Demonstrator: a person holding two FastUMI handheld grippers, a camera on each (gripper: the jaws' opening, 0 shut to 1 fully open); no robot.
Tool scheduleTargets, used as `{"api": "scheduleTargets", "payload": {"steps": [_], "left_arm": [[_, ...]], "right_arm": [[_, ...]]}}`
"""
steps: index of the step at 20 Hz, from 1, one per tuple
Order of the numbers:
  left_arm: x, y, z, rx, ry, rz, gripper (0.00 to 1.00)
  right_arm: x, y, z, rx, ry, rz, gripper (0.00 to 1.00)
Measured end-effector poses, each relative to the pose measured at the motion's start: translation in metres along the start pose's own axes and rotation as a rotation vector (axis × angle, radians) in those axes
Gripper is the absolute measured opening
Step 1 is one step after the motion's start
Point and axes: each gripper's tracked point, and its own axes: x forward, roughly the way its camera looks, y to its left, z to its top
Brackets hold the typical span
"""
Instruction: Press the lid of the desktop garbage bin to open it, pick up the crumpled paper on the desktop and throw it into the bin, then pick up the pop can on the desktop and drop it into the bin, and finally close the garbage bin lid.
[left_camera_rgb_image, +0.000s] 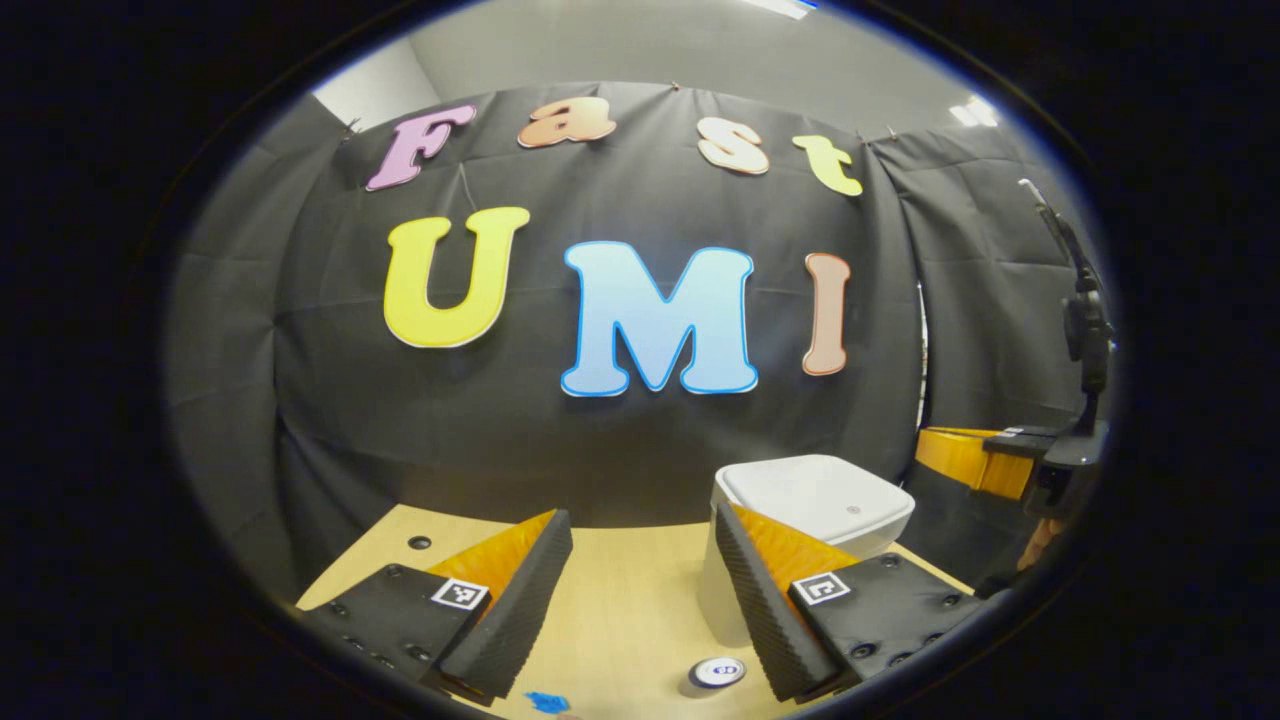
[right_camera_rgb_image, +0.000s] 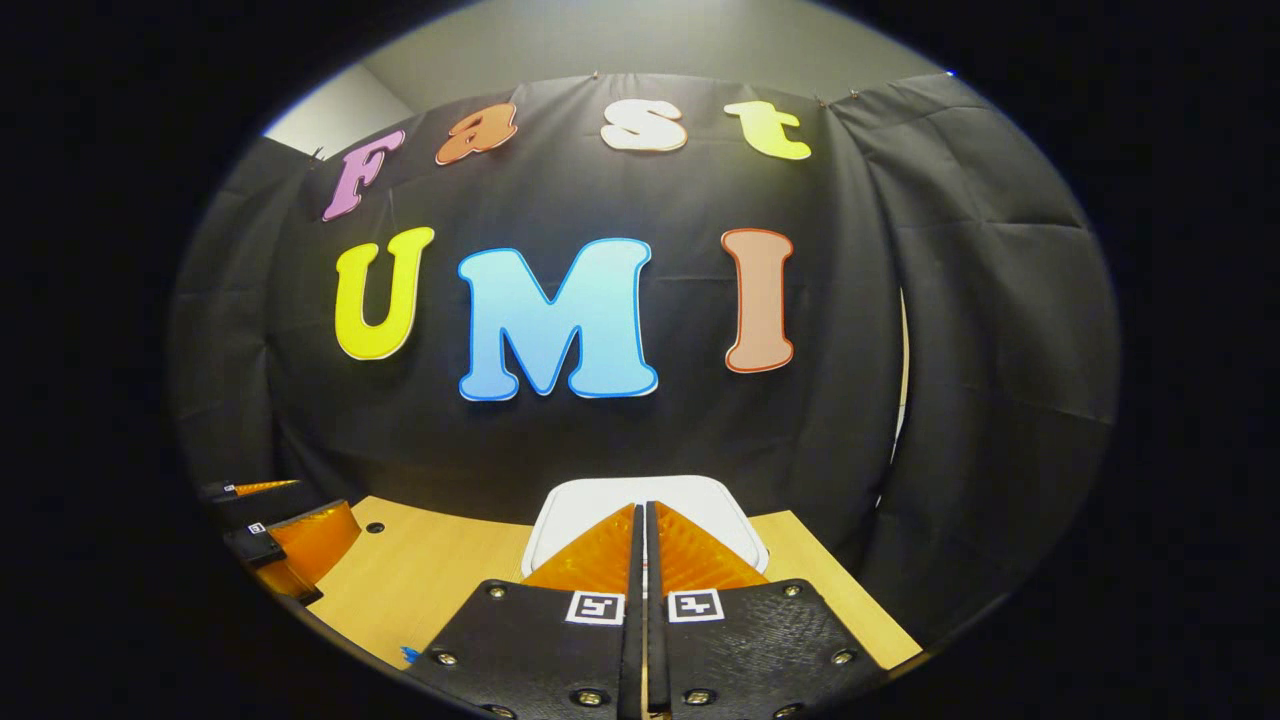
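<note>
The white desktop bin (left_camera_rgb_image: 812, 497) stands on the wooden table (left_camera_rgb_image: 620, 600) with its lid down. My left gripper (left_camera_rgb_image: 642, 515) hangs open above the table, just left of the bin, with nothing between its fingers. A pop can (left_camera_rgb_image: 718, 672) stands upright below it, only its top showing, beside the right finger. My right gripper (right_camera_rgb_image: 640, 508) is shut on nothing, its tips over the middle of the bin lid (right_camera_rgb_image: 570, 515); whether they touch it I cannot tell. From the left gripper view, the right gripper (left_camera_rgb_image: 950, 455) sits at the far right, to the right of the bin.
A small blue mark (left_camera_rgb_image: 547, 702) lies on the table near its front edge. The black cloth wall stands close behind the bin. The left gripper (right_camera_rgb_image: 285, 520) shows at the table's left end. A hole (left_camera_rgb_image: 420, 542) is in the table's back left corner.
</note>
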Motion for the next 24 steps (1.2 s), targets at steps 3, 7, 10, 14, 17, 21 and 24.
{"api": "scheduleTargets", "payload": {"steps": [3, 7, 10, 14, 17, 21, 24], "left_arm": [[0.001, 0.002, 0.000, 0.002, 0.002, 0.008, 0.94], [0.004, 0.008, -0.003, 0.006, 0.011, 0.023, 0.94], [0.006, 0.012, -0.008, 0.014, 0.021, 0.036, 0.94], [0.011, 0.018, -0.011, 0.016, 0.029, 0.052, 0.94], [0.013, 0.021, -0.014, 0.013, 0.039, 0.063, 0.95], [0.017, 0.024, -0.017, 0.008, 0.046, 0.072, 0.95], [0.020, 0.022, -0.020, 0.003, 0.053, 0.072, 0.95]], "right_arm": [[0.006, 0.000, -0.006, 0.001, 0.015, 0.008, 0.02], [0.020, 0.000, -0.022, 0.015, 0.066, 0.018, 0.02], [0.031, 0.001, -0.036, 0.017, 0.101, 0.023, 0.02], [0.041, 0.004, -0.056, 0.020, 0.151, 0.036, 0.02], [0.047, 0.005, -0.066, 0.033, 0.179, 0.040, 0.02], [0.053, 0.004, -0.069, 0.051, 0.189, 0.042, 0.02], [0.055, 0.004, -0.071, 0.069, 0.197, 0.049, 0.02]]}}
